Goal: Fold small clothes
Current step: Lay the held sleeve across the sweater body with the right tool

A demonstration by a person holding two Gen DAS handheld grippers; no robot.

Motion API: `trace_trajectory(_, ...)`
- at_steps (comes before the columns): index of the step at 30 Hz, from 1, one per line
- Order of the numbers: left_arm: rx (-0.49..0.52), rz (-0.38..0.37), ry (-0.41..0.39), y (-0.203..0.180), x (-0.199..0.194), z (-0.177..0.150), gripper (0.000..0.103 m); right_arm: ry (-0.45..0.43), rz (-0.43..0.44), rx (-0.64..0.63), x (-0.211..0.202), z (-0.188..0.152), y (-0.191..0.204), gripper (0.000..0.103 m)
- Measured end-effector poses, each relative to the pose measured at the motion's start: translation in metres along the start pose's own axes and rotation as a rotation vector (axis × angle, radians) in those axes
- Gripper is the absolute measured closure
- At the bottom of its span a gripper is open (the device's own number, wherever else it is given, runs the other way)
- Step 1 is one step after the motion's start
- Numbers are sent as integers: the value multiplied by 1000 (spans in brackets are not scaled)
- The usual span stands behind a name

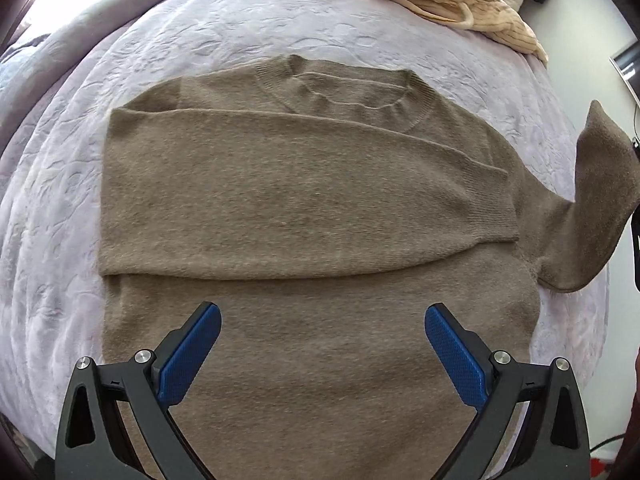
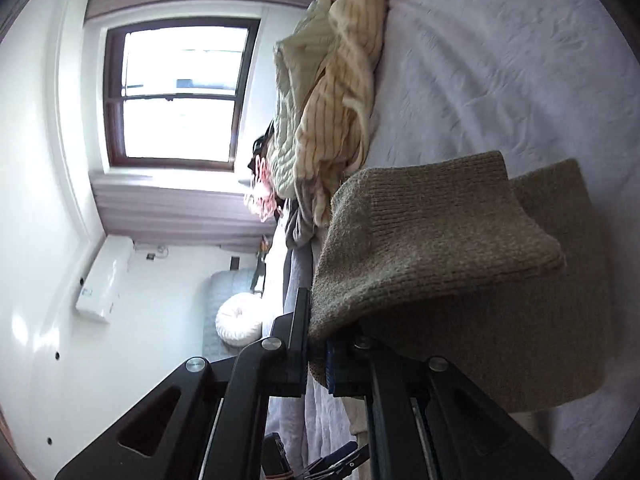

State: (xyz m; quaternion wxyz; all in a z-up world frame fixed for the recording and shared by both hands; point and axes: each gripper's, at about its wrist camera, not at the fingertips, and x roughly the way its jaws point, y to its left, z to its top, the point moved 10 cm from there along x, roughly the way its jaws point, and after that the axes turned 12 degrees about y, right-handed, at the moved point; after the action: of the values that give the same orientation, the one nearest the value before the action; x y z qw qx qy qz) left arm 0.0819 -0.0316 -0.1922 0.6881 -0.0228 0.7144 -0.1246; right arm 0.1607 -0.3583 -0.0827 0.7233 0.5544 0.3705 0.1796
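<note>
Two tools are at work on one garment. The taupe knit sweater (image 1: 304,208) lies flat on the lavender bedspread (image 1: 60,200), directly beneath and ahead of the left tool (image 1: 323,344), whose blue pads stand wide apart, released, with nothing between them. One sleeve is already laid across the chest, just ahead of that tool's tips; the ribbed neckline sits farther ahead still. The other sleeve (image 1: 592,208) rises off the bed well out to the right of the left tool, lifted into the air.

In the right wrist view, the right tool (image 2: 318,354) is clenched on that sleeve, the knit pinched between its pads close to the cuff (image 2: 440,232), which drapes forward over the fingertips. A pile of cream striped clothes (image 2: 336,92) lies farther ahead on the bed.

The knit looks soft, limp and fairly light, with a fuzzy surface that should not slip from textured pads but will sag and stretch wherever unsupported. Pinching near the ribbed cuff seems sound, since the ribbing is thicker and holds shape. For the body fold, I would judge the hem corners nearest the left tool the best hold.
</note>
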Motion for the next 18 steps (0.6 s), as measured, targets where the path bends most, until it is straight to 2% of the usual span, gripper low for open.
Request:
trace_trajectory(5,-65,20,-24,52,-6,-10,1,196,-87,-118,103,-49,16,96)
trace_trajectory(10,-123,37,-30,98,-7,-19,1,383,-247,-211,193,-105,-5,96)
trace_trajectory(12,-142,40,-35,113,-7,-21,1,437,-310,-229,219,-124,-21,96)
trace_trajectory(17,-177,31,-47,132,-6,-26,1,520,-472,-184,253,-136,-73,90)
trace_trajectory(18,-181,26,-49,135,-5,-27,1,520,-495,-165,250,-140,-80,83)
